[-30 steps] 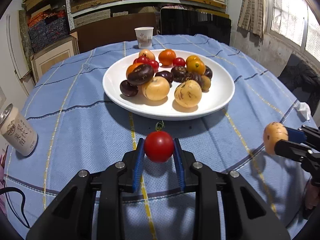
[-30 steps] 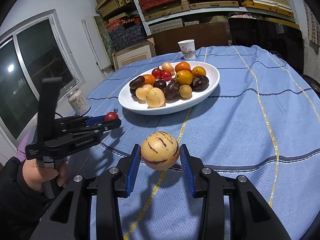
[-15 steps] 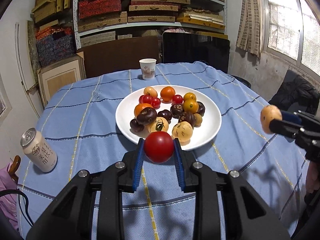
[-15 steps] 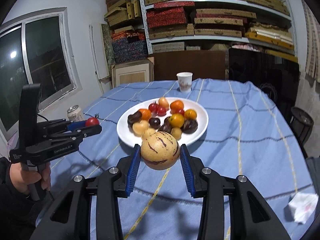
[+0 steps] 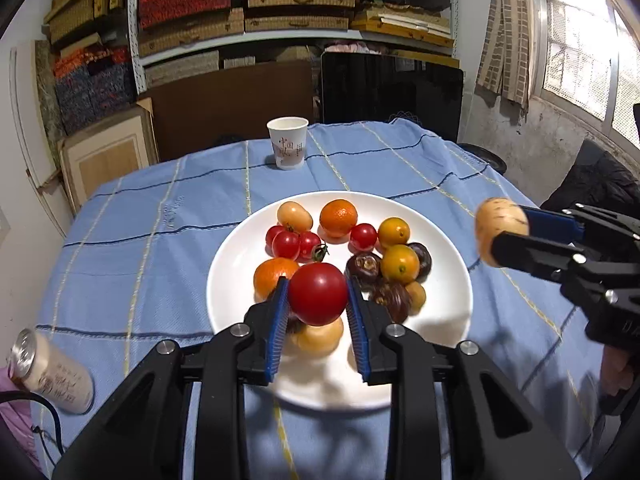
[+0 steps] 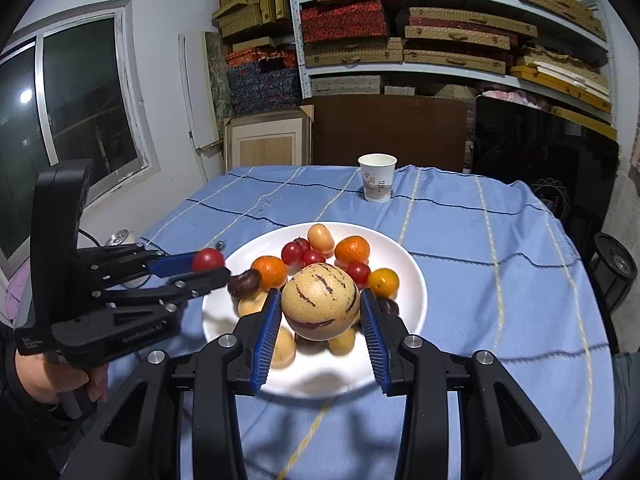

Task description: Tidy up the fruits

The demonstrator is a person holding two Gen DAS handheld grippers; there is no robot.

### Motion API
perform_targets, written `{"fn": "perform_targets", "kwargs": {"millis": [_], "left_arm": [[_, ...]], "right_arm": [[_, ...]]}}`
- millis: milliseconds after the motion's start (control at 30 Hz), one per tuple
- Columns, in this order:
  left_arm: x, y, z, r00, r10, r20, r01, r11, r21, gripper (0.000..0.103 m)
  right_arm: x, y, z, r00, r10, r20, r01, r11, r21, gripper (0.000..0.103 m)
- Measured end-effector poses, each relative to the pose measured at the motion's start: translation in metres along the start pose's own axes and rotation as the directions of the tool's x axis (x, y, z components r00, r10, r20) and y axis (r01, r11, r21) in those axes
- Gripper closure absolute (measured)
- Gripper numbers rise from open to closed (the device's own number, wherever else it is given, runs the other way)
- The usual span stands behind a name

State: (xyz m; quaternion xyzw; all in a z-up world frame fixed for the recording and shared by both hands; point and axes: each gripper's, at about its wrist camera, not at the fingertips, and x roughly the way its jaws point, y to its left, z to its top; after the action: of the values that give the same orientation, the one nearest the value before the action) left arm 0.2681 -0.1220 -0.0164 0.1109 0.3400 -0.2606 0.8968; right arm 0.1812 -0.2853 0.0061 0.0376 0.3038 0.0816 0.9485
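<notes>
Blue checked tablecloth (image 5: pixel 168 216) before your stacked shelves (image 6: pixel 440 40).
The white plate (image 5: pixel 440 280) held mixed fruit; your left gripper (image 5: pixel 318 300) clamped a tomato (image 5: pixel 318 294), your right gripper (image 6: pixel 320 312) a striped melon (image 6: pixel 319 300).

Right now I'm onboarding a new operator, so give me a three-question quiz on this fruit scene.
1. True or false: the left gripper is shut on a red tomato.
2. Which fruit does the right gripper hold? A) an orange B) a tan melon with purple streaks C) a dark plum
3. Fill in: beyond the white plate, at the table's far edge, stands a paper ____.

Key: 1 true; 2 B; 3 cup.
</notes>
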Motion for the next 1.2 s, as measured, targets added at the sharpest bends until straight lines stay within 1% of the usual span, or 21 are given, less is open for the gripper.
{"fn": "perform_targets", "kwargs": {"millis": [100,200,233,267,300,333,367,433,467,533,600,667,700,767,867,933,1000,1067,1133,1200], "left_arm": [[0.033,0.008,0.011,0.998,-0.020,-0.054,0.019,1.000,-0.021,0.075],[0.054,0.014,0.013,0.996,-0.017,-0.086,0.013,0.999,-0.038,0.074],[0.058,0.016,0.014,0.996,-0.005,-0.086,0.002,0.999,-0.042,0.065],[0.059,0.019,0.013,0.997,0.000,-0.082,-0.004,0.999,-0.047,0.046],[0.058,0.021,0.012,0.997,0.004,-0.074,-0.007,0.999,-0.052,0.037],[0.053,0.022,0.011,0.998,0.011,-0.057,-0.013,0.999,-0.050,0.025],[0.048,0.023,0.009,0.999,0.015,-0.045,-0.017,0.999,-0.044,0.022],[0.036,0.023,0.004,0.999,0.014,-0.037,-0.015,0.999,-0.038,0.011],[0.029,0.022,0.001,0.999,0.005,-0.038,-0.006,0.999,-0.043,0.007],[0.010,0.019,-0.009,0.999,0.001,-0.038,-0.003,0.999,-0.051,0.005],[-0.010,0.011,-0.023,0.998,0.003,-0.055,-0.006,0.998,-0.060,0.005],[-0.030,0.004,-0.039,0.998,0.001,-0.067,-0.006,0.997,-0.076,0.005],[-0.040,0.001,-0.047,0.998,0.006,-0.067,-0.012,0.996,-0.084,0.005],[-0.066,-0.007,-0.066,0.998,0.025,-0.057,-0.031,0.993,-0.115,0.005],[-0.100,-0.019,-0.087,0.997,0.063,-0.055,-0.069,0.990,-0.120,0.005],[-0.126,-0.027,-0.096,0.995,0.088,-0.042,-0.092,0.989,-0.113,0.005],[-0.161,-0.035,-0.108,0.993,0.116,0.013,-0.114,0.988,-0.108,0.005],[-0.187,-0.040,-0.118,0.988,0.144,0.052,-0.137,0.984,-0.118,0.005],[-0.214,-0.044,-0.131,0.986,0.144,0.082,-0.132,0.982,-0.136,0.005],[-0.231,-0.047,-0.144,0.987,0.132,0.090,-0.118,0.982,-0.150,0.005]], "right_arm": [[0.035,-0.006,0.016,0.999,0.029,-0.025,-0.029,1.000,0.003,0.062],[0.069,-0.011,0.025,0.995,0.061,-0.083,-0.060,0.998,0.013,0.061],[0.078,-0.011,0.026,0.994,0.062,-0.090,-0.061,0.998,0.008,0.060],[0.080,-0.010,0.027,0.995,0.055,-0.084,-0.055,0.998,0.002,0.056],[0.079,-0.009,0.028,0.996,0.047,-0.073,-0.048,0.999,-0.002,0.053],[0.074,-0.009,0.029,0.997,0.055,-0.061,-0.055,0.998,0.003,0.053],[0.069,-0.009,0.029,0.997,0.064,-0.051,-0.064,0.998,0.009,0.052],[0.049,-0.009,0.024,0.998,0.062,-0.025,-0.061,0.998,0.022,0.052],[0.038,-0.009,0.019,0.998,0.064,-0.022,-0.064,0.998,0.028,0.052],[0.019,-0.007,0.009,0.998,0.066,-0.021,-0.065,0.997,0.034,0.049],[-0.011,0.000,-0.013,0.998,0.058,-0.014,-0.058,0.998,0.038,0.036],[-0.043,0.011,-0.038,1.000,0.028,-0.010,-0.028,0.999,0.030,0.031],[-0.056,0.016,-0.049,1.000,0.025,-0.008,-0.025,0.999,0.032,0.024],[-0.087,0.026,-0.073,1.000,-0.023,0.003,0.023,0.999,0.047,0.014],[-0.128,0.035,-0.106,0.999,-0.042,0.019,0.040,0.995,0.092,0.004],[-0.147,0.040,-0.122,0.999,-0.037,0.023,0.034,0.993,0.114,0.004],[-0.162,0.048,-0.135,0.997,-0.078,0.021,0.075,0.991,0.112,0.004],[-0.172,0.055,-0.143,0.992,-0.122,0.010,0.120,0.986,0.115,0.004],[-0.180,0.061,-0.148,0.989,-0.147,0.008,0.145,0.980,0.133,0.004],[-0.187,0.066,-0.154,0.989,-0.147,0.000,0.145,0.979,0.143,0.004]]}}
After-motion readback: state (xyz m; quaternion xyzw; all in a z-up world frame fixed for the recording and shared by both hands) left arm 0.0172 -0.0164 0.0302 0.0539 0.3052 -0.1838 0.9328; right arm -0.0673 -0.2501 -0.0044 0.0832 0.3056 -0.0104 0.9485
